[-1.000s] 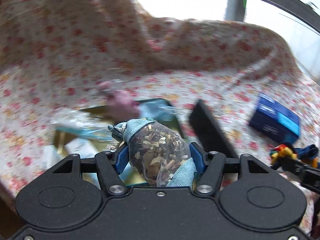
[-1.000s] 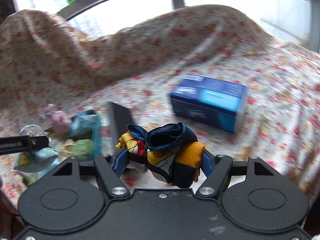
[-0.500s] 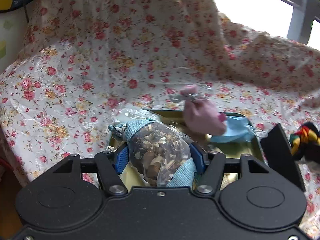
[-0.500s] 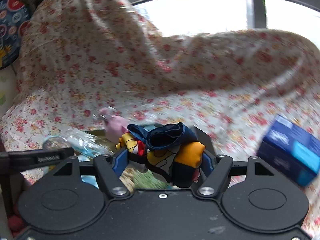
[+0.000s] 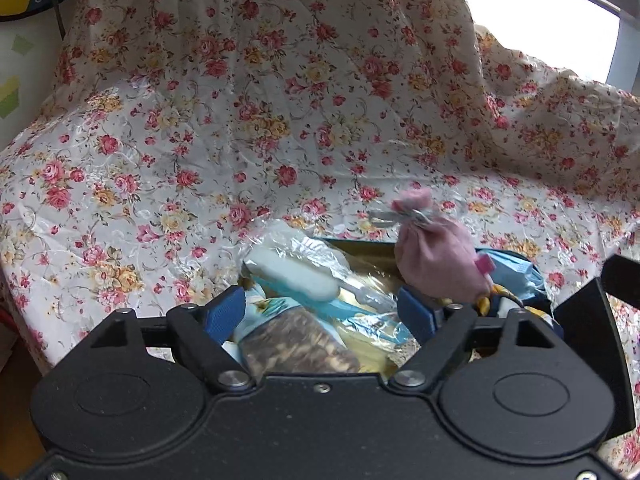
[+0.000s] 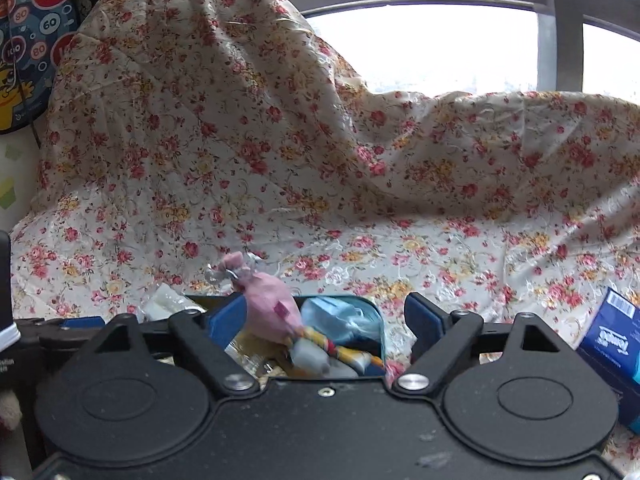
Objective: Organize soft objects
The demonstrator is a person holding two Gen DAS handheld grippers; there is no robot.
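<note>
My left gripper hovers over the open tin box, jaws opening. The clear sachet of wood chips lies loose below them in the box, and no pad presses on it. Beside it lie a white and teal packet, a pink drawstring pouch and a blue face mask. My right gripper is over the same box, jaws also opening. The colourful cloth toy rests free in the box, next to the pink pouch and the mask.
A floral cloth covers the whole surface and rises in a hump behind. A blue tissue box lies at the right. The box's dark lid stands up on its right side. A dartboard hangs at the far left.
Both grippers moved left over the box and opened. The wood-chip sachet dropped from the left one, the cloth toy from the right one, and both now lie in the box.
</note>
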